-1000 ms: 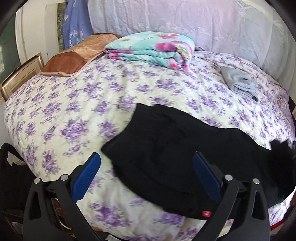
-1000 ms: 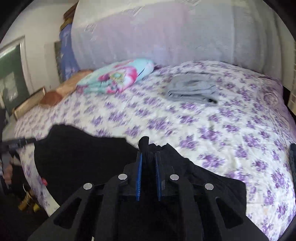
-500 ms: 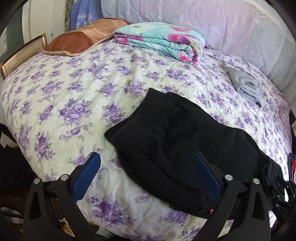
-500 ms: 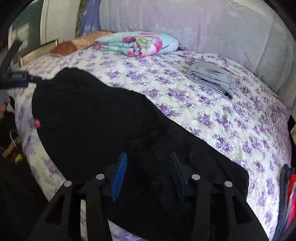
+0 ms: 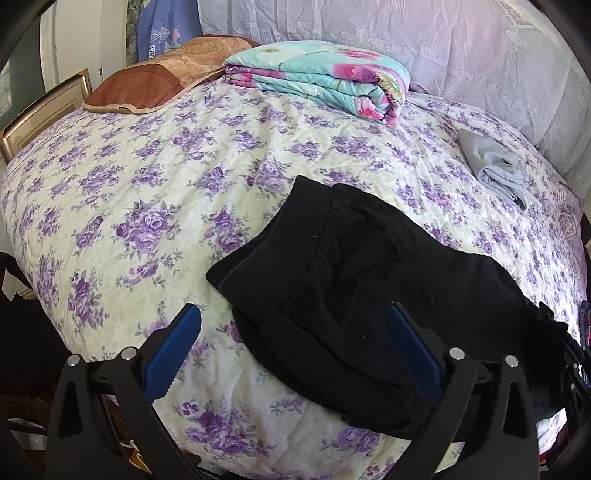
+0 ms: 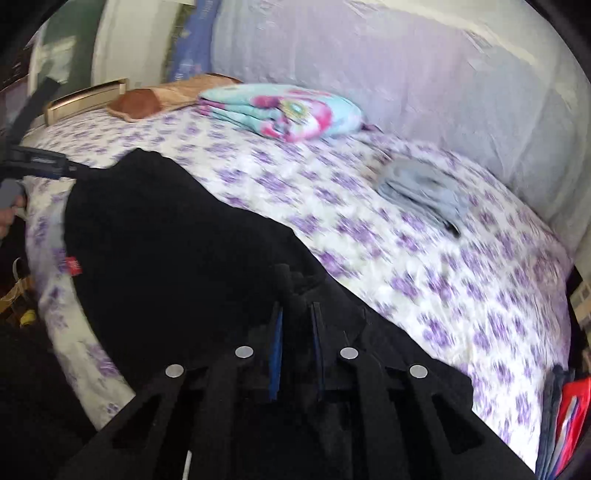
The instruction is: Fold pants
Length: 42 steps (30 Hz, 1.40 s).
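Black pants (image 5: 351, 266) lie folded across the near side of a bed with a purple-flowered quilt (image 5: 129, 184). My left gripper (image 5: 293, 312) is open wide just above the waistband end, its blue pads (image 5: 173, 350) on either side of the cloth without touching it. In the right wrist view the pants (image 6: 166, 240) stretch off to the left, with a red tag (image 6: 74, 266) near the bed's edge. My right gripper (image 6: 296, 308) is closing its jaws on a bunched ridge of the black cloth, which stands pinched between the pads.
A folded turquoise and pink blanket (image 5: 325, 77) and a brown pillow (image 5: 159, 77) lie at the back. A folded grey garment (image 5: 495, 170) sits at the right. The bed edge drops off in front and to the left; a pale lilac cover (image 5: 406, 33) rises behind.
The right gripper went from shut to open over the pants, then closed again on a raised fold of cloth while rolling. The left gripper stayed open and barely moved.
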Each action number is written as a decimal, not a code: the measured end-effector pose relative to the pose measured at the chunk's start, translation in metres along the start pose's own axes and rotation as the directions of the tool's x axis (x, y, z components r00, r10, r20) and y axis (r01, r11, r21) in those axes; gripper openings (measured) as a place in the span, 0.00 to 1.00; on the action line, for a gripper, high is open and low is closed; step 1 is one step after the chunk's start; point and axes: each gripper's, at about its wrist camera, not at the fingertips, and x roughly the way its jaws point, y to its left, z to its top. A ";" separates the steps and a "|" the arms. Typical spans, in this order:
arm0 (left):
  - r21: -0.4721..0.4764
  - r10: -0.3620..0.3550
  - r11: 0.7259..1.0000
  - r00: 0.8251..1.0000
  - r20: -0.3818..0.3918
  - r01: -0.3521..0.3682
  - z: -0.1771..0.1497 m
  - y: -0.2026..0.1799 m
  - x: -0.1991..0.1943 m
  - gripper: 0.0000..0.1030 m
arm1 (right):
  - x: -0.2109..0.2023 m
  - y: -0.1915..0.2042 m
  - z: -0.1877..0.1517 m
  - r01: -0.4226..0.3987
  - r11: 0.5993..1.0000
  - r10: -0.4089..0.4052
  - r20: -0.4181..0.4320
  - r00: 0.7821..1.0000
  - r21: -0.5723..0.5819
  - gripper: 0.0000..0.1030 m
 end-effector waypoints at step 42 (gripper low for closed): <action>-0.027 0.040 0.999 0.999 -0.007 -0.040 -0.034 -0.011 -0.016 0.95 | 0.029 -0.019 -0.012 -0.178 0.967 0.199 -0.108 0.974 0.181 0.49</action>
